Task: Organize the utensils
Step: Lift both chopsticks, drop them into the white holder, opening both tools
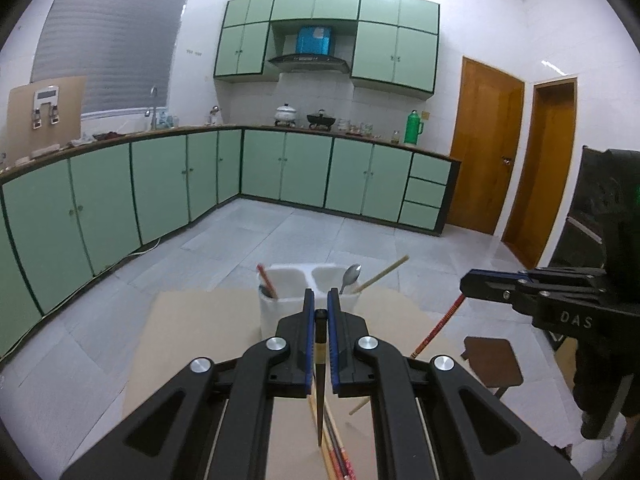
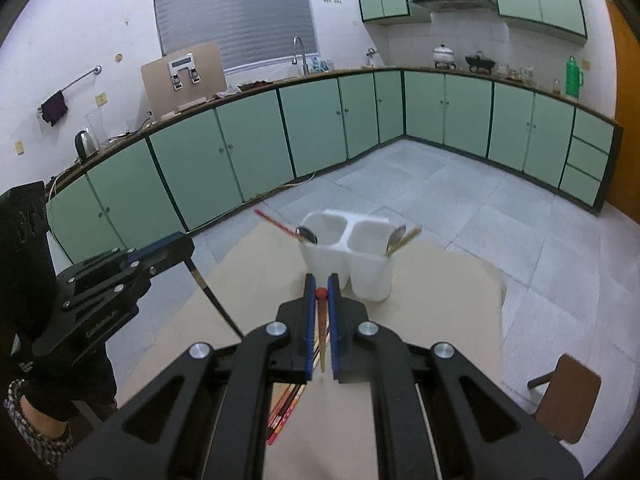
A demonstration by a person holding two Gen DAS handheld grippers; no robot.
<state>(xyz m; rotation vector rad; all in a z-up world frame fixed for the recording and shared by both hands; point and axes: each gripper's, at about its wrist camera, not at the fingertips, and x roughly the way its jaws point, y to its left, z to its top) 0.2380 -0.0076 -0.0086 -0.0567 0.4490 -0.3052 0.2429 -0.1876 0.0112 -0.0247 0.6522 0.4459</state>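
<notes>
Your tabletop [image 2: 420, 300] is a tan board, and the white two-compartment utensil holder [image 2: 348, 256] stands near its far edge, ahead of both tools. It is placed so either hand can reach a compartment, which suits sorting by kind. In the right wrist view the left compartment carries a red chopstick [image 2: 276, 222] and a spoon, and the right one a steel spoon [image 2: 396, 236] with a pale bamboo chopstick [image 2: 408, 236]; both cups look mixed, so I judge the sorting only partly done.

Your left tool [image 1: 321, 304] is clamped on a dark chopstick [image 1: 320, 380], thick end up between the blue pads and the point hanging toward the board. Holding it near the top leaves the length free to drop into a cup.

Your right tool [image 2: 321, 286] is closed on a red-tipped chopstick [image 2: 322, 336], also gripped near its upper end and hanging down; the left wrist view shows it slanting below the jaws.

A small bundle of loose chopsticks [image 2: 286, 404] lies flat on the board beneath the tools, still to be sorted.
</notes>
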